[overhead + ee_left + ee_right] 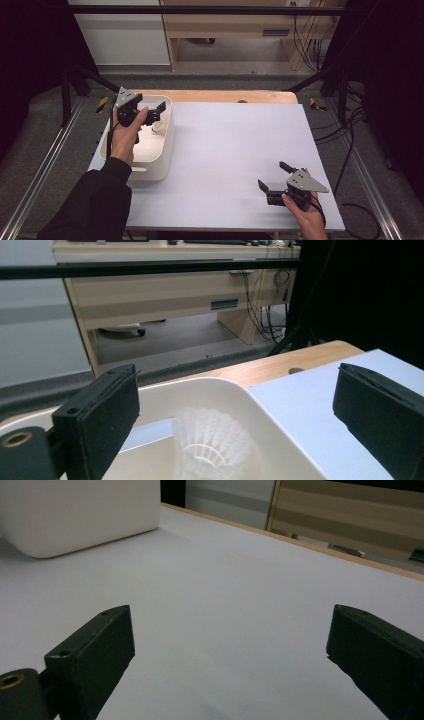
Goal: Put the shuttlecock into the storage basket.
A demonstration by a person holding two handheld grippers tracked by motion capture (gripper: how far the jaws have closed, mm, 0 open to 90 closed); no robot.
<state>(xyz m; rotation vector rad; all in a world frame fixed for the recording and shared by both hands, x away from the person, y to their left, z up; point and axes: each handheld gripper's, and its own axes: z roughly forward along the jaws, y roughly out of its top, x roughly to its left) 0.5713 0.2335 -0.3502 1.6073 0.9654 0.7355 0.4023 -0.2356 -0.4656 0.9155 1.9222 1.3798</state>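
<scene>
The white shuttlecock (212, 447), light and fragile with a crushable skirt, stands cork-down in the white bin (165, 150) at the table's left edge below the spread, empty left gripper (154, 111); grip it lightly across the skirt.

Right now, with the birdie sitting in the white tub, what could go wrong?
1. The open left claw hangs just above the shuttlecock; dipping down could bump its feathers or tip it over.
2. A sideways swing of that claw might knock the white tub's wall and shift it on the table.
3. The tub sits near the table's left edge, so a hard shove could push it off.
</scene>
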